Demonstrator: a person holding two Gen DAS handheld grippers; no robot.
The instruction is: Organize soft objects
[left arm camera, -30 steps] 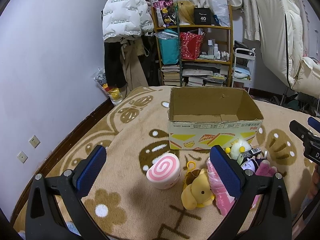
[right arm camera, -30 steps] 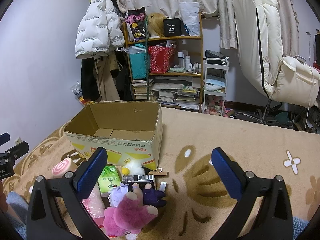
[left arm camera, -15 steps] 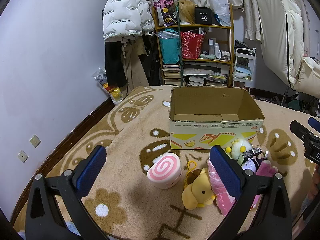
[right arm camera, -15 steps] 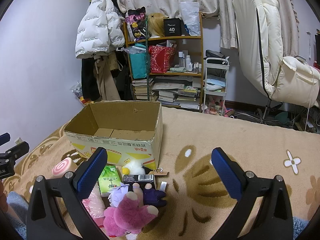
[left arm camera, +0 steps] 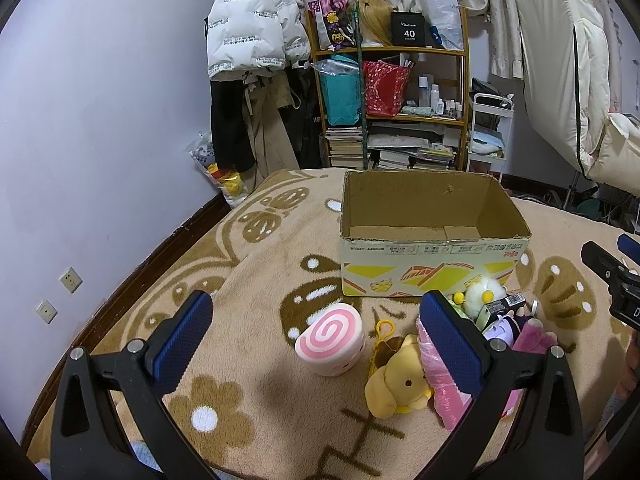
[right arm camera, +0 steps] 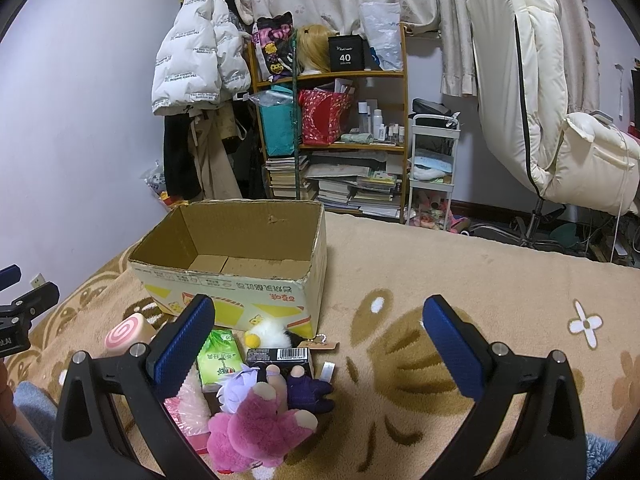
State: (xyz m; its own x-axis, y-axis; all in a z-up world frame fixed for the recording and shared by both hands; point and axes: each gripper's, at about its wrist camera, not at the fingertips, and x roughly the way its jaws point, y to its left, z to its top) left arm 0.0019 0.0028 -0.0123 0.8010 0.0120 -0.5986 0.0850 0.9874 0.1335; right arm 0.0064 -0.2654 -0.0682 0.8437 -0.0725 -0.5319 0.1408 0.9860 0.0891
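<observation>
While the soft toys (right arm camera: 260,420) lie heaped on the blanket (right arm camera: 440,264) just before the empty cardboard box (right arm camera: 236,268), both left tongs (left arm camera: 316,340) and right tongs (right arm camera: 316,344) hover spread and unladen, poised to load.

Very little changes across the three moments. In the left wrist view the cardboard box (left arm camera: 434,240), the pink swirl cushion (left arm camera: 330,338) and the yellow plush dog (left arm camera: 396,384) sit a touch lower and further right in frame than a second ago, a slight drift of that camera. The right wrist view shows no visible shift.
</observation>
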